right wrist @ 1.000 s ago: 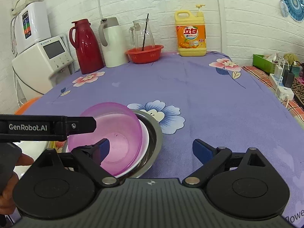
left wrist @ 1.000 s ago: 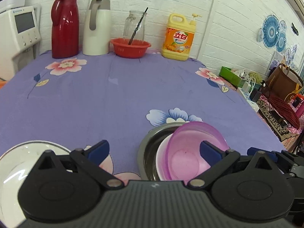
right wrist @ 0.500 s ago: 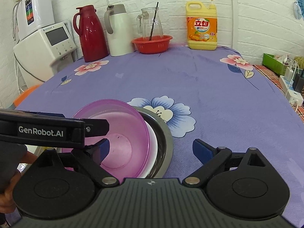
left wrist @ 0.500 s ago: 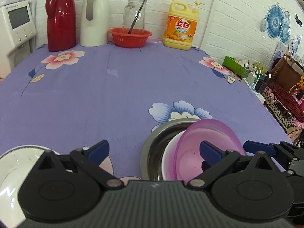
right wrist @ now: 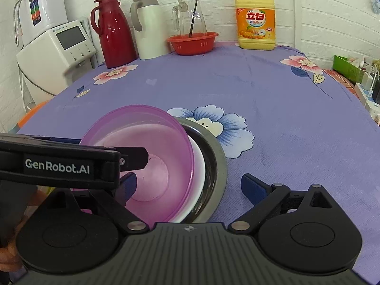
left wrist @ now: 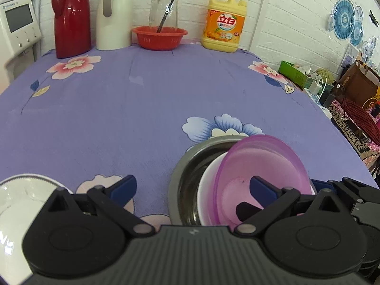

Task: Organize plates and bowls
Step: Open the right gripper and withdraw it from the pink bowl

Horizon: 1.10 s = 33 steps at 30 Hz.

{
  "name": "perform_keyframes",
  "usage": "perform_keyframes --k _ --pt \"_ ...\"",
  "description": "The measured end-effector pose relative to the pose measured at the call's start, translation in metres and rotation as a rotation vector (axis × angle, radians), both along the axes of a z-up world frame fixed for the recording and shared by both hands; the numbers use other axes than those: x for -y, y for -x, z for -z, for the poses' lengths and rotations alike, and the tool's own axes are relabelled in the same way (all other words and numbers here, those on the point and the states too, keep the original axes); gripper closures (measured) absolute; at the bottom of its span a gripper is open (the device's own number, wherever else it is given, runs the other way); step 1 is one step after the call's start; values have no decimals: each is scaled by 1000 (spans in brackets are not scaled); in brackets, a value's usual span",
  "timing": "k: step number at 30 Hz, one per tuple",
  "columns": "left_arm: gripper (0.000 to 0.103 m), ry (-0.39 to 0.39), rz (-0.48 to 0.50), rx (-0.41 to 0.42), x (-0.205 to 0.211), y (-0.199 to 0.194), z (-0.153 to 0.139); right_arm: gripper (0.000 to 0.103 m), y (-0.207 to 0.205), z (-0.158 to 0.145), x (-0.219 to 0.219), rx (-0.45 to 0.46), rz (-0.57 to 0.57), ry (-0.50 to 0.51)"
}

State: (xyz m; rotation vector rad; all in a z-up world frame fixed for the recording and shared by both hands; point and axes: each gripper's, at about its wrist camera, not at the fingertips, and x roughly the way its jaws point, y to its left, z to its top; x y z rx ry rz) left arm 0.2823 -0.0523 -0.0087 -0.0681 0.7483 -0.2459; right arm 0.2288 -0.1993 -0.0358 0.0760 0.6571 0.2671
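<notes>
Purple bowl (left wrist: 261,166) leans tilted in the white bowl (left wrist: 206,187) and steel bowl (left wrist: 187,166), ahead of both jaws. Left gripper (left wrist: 192,190) and right gripper (right wrist: 188,182) stand spread, empty. Nudge its raised rim down gently until it nests level.

a lived-in home kitchen or dining corner: a table (right wrist: 273,109) under a purple flowered cloth stands against a white brick wall, with a red thermos (right wrist: 114,33), a white thermos (right wrist: 148,27), a glass jug (right wrist: 190,19), a red basket (right wrist: 192,42) and a dish soap bottle (right wrist: 256,21) along the back; a water dispenser (right wrist: 59,52) stands beside it.
</notes>
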Motion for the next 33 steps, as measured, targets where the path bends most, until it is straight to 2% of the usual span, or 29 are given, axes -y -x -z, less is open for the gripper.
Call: perform_keyframes --k 3,8,15,19,25,27,33 --pt "2 -10 7 -15 4 0 6 0 0 4 1 -11 -1 -31" --pt "2 -29 20 -5 8 4 9 0 5 7 -1 15 -7 -19" --pt "2 22 3 15 0 8 2 0 11 0 3 37 12 -63" --pt "2 -8 -5 8 3 8 8 0 7 6 1 20 8 -65" --pt "16 -6 26 38 7 12 9 0 11 9 -3 47 11 -46" --pt "30 -1 63 62 10 15 7 0 13 9 -4 54 -4 -64" --pt "36 26 59 49 12 19 2 0 18 4 -9 41 -2 -90"
